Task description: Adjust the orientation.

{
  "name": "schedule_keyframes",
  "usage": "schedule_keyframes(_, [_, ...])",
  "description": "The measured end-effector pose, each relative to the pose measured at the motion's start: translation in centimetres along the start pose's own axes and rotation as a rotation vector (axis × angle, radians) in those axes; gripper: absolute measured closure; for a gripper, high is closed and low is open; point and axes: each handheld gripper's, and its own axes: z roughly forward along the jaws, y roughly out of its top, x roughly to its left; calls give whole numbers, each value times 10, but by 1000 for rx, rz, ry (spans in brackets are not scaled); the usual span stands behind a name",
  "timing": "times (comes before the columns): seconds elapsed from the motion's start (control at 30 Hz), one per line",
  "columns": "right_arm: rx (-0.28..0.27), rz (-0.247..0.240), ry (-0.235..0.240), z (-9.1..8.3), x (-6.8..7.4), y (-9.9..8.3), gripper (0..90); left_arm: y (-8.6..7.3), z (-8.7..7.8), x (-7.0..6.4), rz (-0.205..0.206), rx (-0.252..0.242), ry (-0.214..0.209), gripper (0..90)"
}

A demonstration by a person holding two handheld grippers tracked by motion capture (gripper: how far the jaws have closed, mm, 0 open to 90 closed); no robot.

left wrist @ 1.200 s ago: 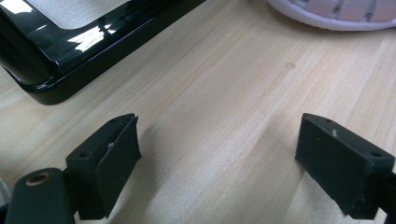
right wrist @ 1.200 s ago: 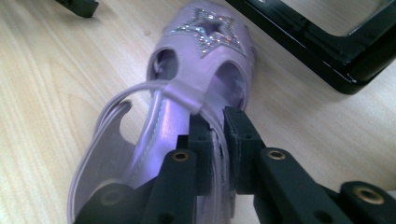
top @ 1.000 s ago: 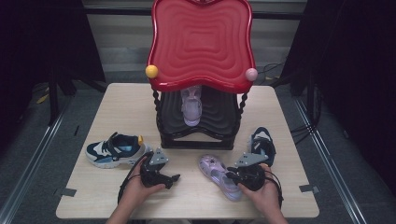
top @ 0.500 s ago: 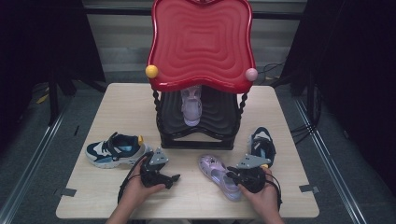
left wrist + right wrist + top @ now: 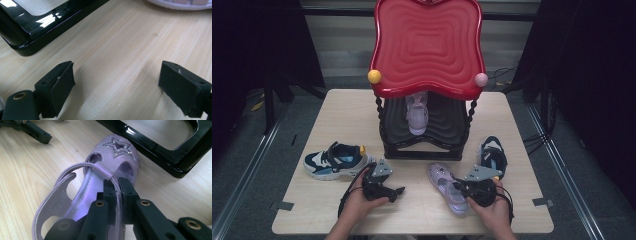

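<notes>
A purple sandal (image 5: 446, 186) with a glitter star (image 5: 119, 148) lies on the wooden table in front of the rack. My right gripper (image 5: 458, 188) is shut on the sandal's side strap (image 5: 117, 183), and its jaws pinch the thin purple band. Its pair, a second purple sandal (image 5: 417, 113), stands on the shelf of the black rack (image 5: 426, 146) under the red wavy top (image 5: 428, 45). My left gripper (image 5: 399, 190) rests low over bare table, open with nothing between its fingers (image 5: 60, 87). It is also in the right gripper view (image 5: 35, 131), left of the sandal.
A blue and white sneaker (image 5: 335, 161) lies at the left of the table, and a dark sneaker (image 5: 493, 156) at the right beside the rack. The rack's glossy black base (image 5: 37, 30) is close to the left gripper. A pale sole edge (image 5: 180, 3) shows beyond it.
</notes>
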Motion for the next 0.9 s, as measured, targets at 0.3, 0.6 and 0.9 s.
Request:
schedule_keyframes(0.3, [-63,-7,-11,-15,2,9,849,0,0,0,1,0,0,124])
schedule_keyframes(0.6, [-133,-12,-21,-36,4,21,849,0,0,0,1,0,1,124])
schedule_keyframes(0.9, [-177,-29,-54,-53,5,33,849,0,0,0,1,0,1,124])
